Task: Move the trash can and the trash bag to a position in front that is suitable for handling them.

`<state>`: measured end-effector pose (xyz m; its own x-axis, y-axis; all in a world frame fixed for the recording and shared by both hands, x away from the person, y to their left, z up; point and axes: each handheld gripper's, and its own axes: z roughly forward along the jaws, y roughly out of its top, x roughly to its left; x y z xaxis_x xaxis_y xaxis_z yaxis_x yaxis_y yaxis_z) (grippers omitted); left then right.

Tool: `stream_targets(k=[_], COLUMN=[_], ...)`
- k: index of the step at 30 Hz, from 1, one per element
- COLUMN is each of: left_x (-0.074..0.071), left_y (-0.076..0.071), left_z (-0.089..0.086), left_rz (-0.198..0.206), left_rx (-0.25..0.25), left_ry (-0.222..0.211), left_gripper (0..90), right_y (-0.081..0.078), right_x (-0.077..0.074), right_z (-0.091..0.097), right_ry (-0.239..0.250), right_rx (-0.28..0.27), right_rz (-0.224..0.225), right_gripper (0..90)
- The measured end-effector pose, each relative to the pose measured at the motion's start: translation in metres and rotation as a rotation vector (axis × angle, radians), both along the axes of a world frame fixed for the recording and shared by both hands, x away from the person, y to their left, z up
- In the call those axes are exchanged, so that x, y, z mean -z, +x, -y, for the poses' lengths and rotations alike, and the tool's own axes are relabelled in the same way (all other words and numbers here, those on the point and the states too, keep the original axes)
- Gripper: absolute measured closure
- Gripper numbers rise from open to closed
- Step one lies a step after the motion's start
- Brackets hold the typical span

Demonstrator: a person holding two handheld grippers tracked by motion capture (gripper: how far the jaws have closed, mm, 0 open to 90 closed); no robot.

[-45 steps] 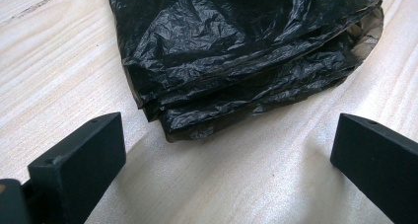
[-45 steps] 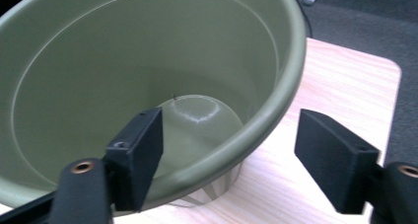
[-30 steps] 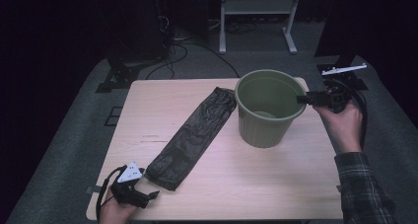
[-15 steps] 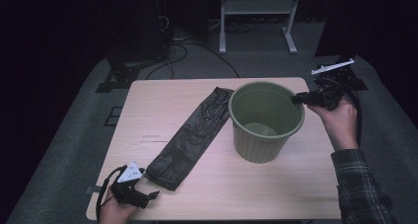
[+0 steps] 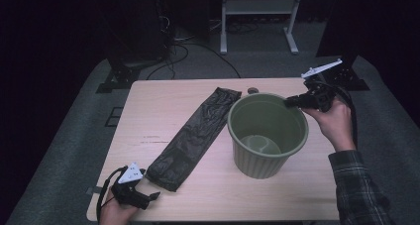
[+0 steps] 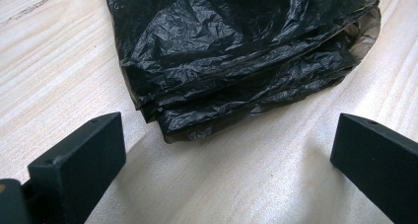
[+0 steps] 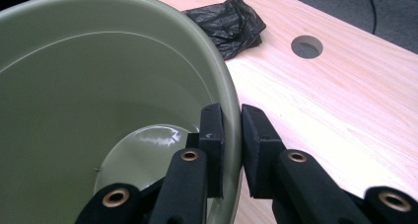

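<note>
So the biggest thing here is the wooden table (image 5: 163, 116), light-coloured, sitting on dark carpet with a small round hole (image 7: 306, 46) near its far edge. On the right half of it stands a green bucket (image 5: 267, 136), upright and open at the top. Looks bare inside from the high view, just a shiny bottom.

Left of the bucket there's a black trash bag (image 5: 193, 133), folded flat into a long strip that runs diagonally. Its far end lies just beside the bucket's rim and its near end points at the front left corner of the table. In the left gripper view it's all crinkly layers stacked on each other.

The right gripper (image 5: 292, 102) is at the far right side of the bucket, and its jaws have just been closing. In the right gripper view one jaw sits inside the wall and one outside, pinching the rim between them.

The left gripper (image 5: 148, 197) rests down at the front left corner, right next to the near end of the bag. Its jaws stand wide apart with only bare tabletop between them, and the bag's edge lies just ahead of them, not touching.
</note>
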<state>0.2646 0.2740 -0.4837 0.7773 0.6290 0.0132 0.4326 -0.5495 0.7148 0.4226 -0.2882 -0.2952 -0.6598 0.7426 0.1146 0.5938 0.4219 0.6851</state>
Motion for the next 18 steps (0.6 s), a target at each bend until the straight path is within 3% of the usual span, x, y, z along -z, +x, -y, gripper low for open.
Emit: stream_targets(k=[12,18], left_x=[0.0,0.0], left_y=[0.0,0.0], left_z=[0.0,0.0], left_rz=[0.0,0.0], left_rx=[-0.001,-0.002], left_ry=[-0.002,-0.002], left_gripper=[0.0,0.0], right_y=[-0.009,-0.015], right_x=[0.001,0.0], right_z=[-0.017,-0.039], right_ry=[0.009,-0.009], right_rx=[-0.057,-0.111], right_rz=[0.005,0.013], right_gripper=[80.2,80.2])
